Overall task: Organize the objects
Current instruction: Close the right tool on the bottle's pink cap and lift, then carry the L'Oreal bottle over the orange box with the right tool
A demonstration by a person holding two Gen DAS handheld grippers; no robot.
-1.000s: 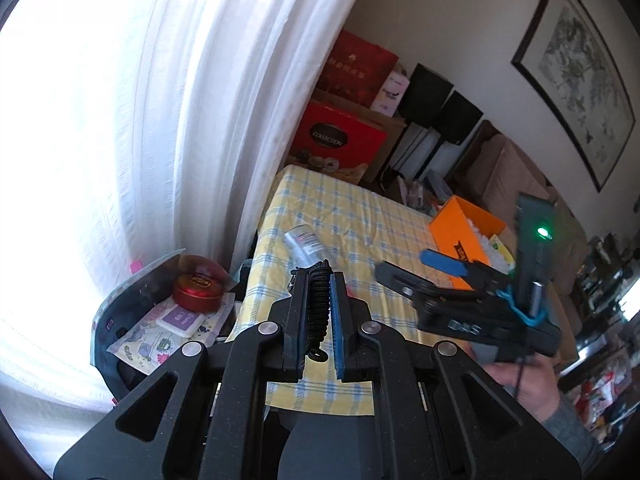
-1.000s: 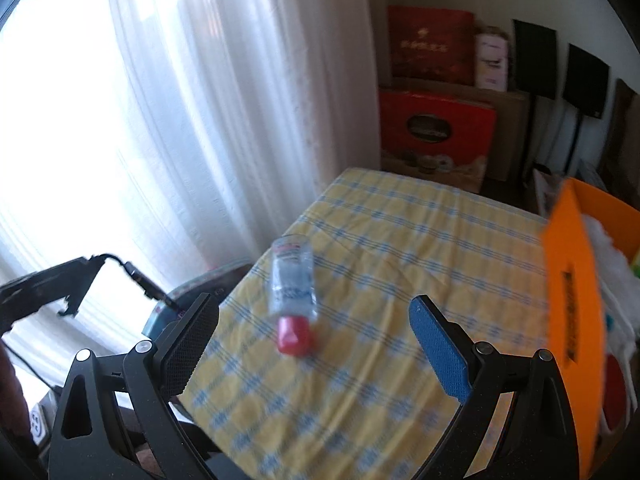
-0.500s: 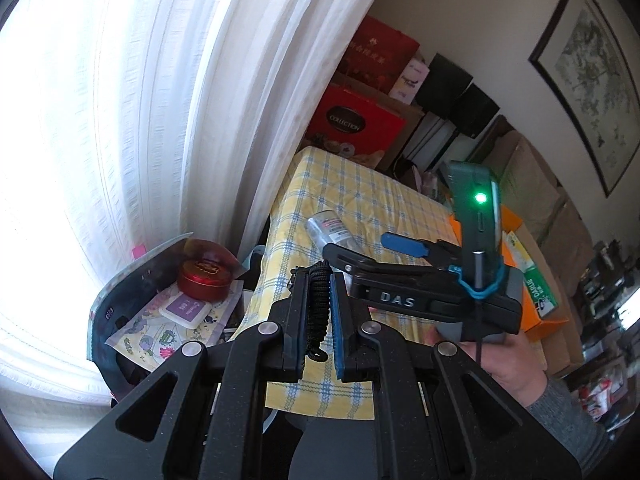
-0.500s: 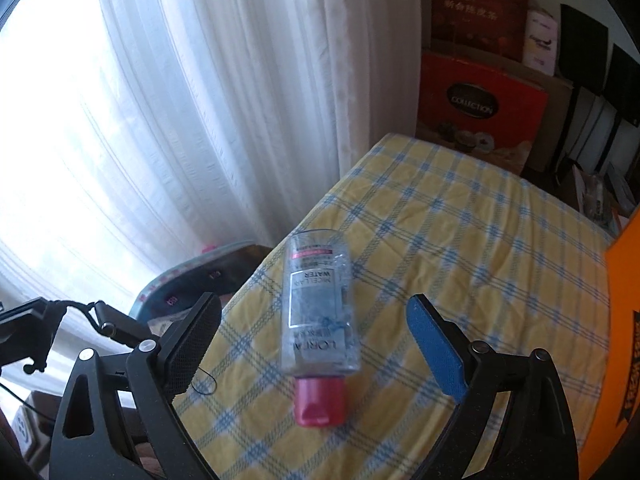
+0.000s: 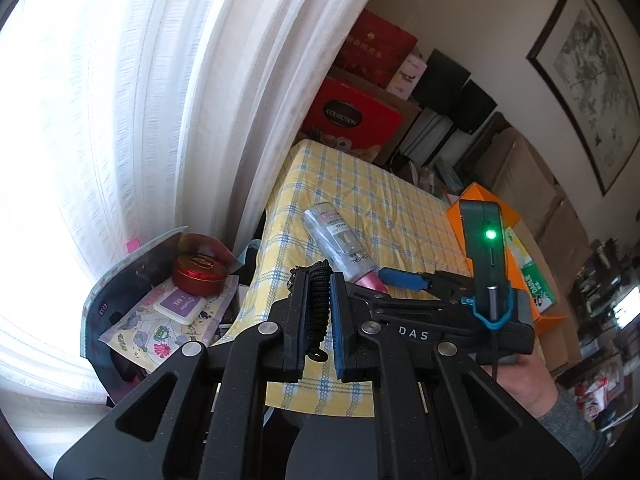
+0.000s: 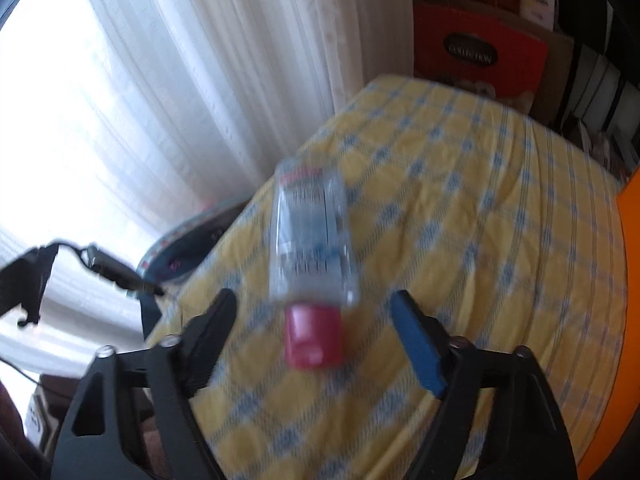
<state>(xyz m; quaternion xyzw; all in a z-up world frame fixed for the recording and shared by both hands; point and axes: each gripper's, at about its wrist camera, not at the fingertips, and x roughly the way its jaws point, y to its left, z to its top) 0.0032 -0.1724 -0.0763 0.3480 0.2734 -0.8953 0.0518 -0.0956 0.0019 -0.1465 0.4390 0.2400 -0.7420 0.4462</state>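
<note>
A clear bottle (image 5: 340, 240) with a pink cap lies on its side on the yellow checked table (image 5: 384, 216), near the table's front left corner. In the right wrist view the bottle (image 6: 310, 240) is blurred and its pink cap (image 6: 314, 336) sits between my open right gripper's (image 6: 314, 308) fingers. The right gripper (image 5: 384, 280) also shows in the left wrist view, beside the cap. My left gripper (image 5: 320, 280) is shut on a black braided cord (image 5: 318, 308) and is held just before the table's near edge.
An orange box (image 5: 516, 240) with packets stands on the table's right side. Left of the table, a pouch (image 5: 160, 312) holds a red round tin (image 5: 198, 276) and a small purple case. White curtains hang at the left. Red gift boxes (image 5: 352, 116) stand behind the table.
My right gripper has moved forward and down to the bottle, so the pink cap now lies between its open fingers. My left gripper has stayed shut on the cord.
</note>
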